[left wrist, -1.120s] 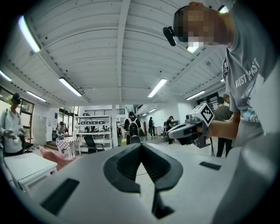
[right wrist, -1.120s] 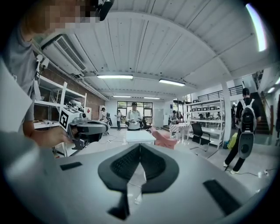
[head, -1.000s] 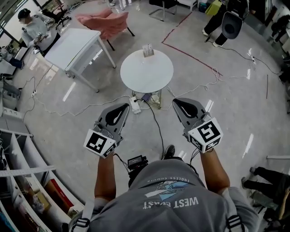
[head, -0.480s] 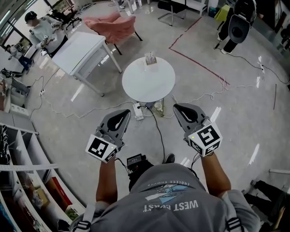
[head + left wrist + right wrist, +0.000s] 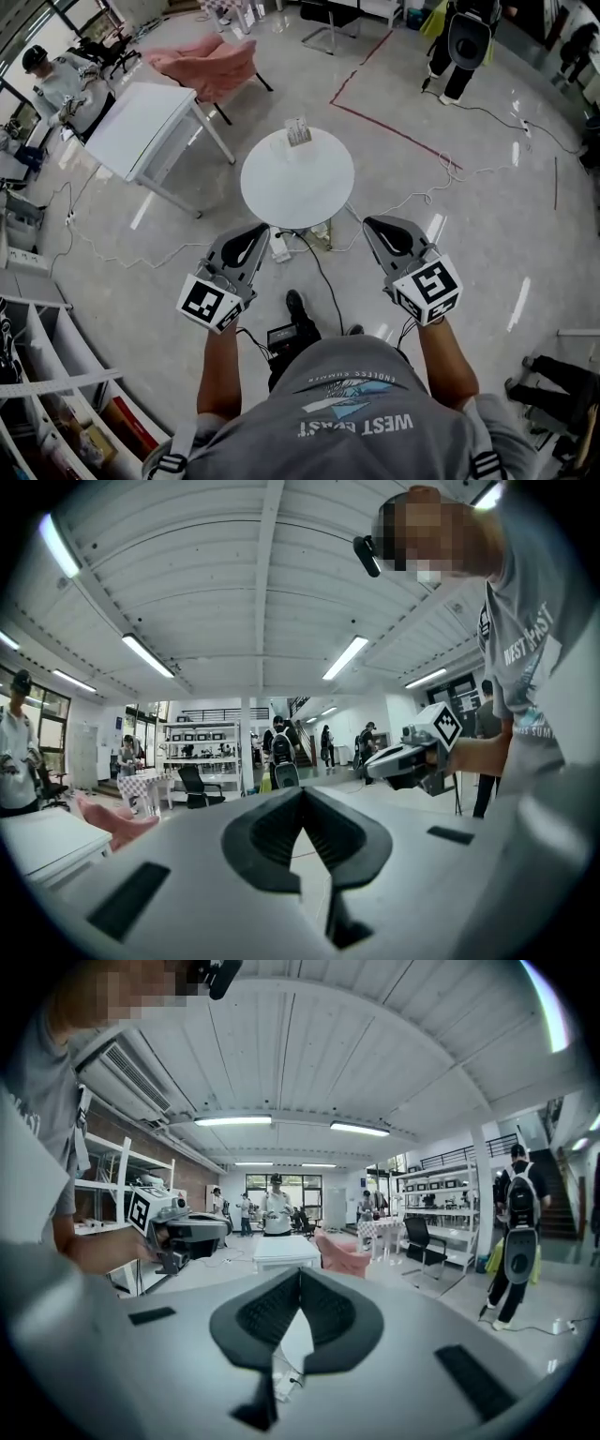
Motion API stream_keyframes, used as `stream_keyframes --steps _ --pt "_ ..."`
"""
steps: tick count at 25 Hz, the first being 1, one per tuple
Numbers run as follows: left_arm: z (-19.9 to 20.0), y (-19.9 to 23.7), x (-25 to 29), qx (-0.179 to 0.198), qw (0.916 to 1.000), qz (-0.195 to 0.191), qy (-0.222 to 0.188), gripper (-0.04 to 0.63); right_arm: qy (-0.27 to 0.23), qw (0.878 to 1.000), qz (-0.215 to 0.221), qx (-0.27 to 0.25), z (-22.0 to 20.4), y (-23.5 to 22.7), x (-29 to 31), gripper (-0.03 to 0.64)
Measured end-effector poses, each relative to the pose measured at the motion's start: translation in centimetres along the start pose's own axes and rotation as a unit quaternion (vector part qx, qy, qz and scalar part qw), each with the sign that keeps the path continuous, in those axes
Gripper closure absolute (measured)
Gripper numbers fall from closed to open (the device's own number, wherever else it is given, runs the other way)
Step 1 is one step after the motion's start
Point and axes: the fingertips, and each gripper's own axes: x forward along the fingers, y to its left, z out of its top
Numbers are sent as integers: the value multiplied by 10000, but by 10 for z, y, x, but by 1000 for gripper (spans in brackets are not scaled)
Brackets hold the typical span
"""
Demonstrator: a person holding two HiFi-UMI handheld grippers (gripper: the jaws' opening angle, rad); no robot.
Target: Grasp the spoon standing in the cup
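Observation:
A small cup (image 5: 297, 131) with something upright in it stands at the far edge of a round white table (image 5: 298, 183); it is too small to make out the spoon. Both grippers are held out level over the floor, short of the table's near edge. My left gripper (image 5: 261, 229) has its jaws together with nothing between them, as the left gripper view (image 5: 302, 791) also shows. My right gripper (image 5: 369, 223) is likewise shut and empty (image 5: 300, 1272). Neither gripper view shows the cup.
A power strip (image 5: 279, 246) and cables lie on the floor under the table's near side. A white rectangular table (image 5: 150, 108) and a pink chair (image 5: 211, 58) stand at the back left. Shelves (image 5: 42, 375) line the left. People stand at the room's edges.
The round table has come nearer in the head view as the person steps toward it; a foot now shows ahead of the body. Both grippers stay shut and level.

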Motion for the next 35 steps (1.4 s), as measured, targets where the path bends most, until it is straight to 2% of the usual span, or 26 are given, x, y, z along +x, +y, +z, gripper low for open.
stream_keyframes --steps 10,15,23,29,35 --pt "-12 83 29 -17 9984 -557 -114 591 170 9977 -662 40 18 -17 61 615" --pt "-16 107 40 34 9970 -764 -112 591 206 9963 -826 84 20 -19 84 615" --pt "-27 131 58 -92 9952 -954 -175 591 288 9932 -1131 -39 31 -34 99 615" --pt "-29 135 75 -184 9944 -1032 -152 591 419 9930 -1100 -85 34 -49 107 615" --pt "-29 143 102 -214 9971 -722 49 591 421 9964 -733 -7 30 -82 120 615"
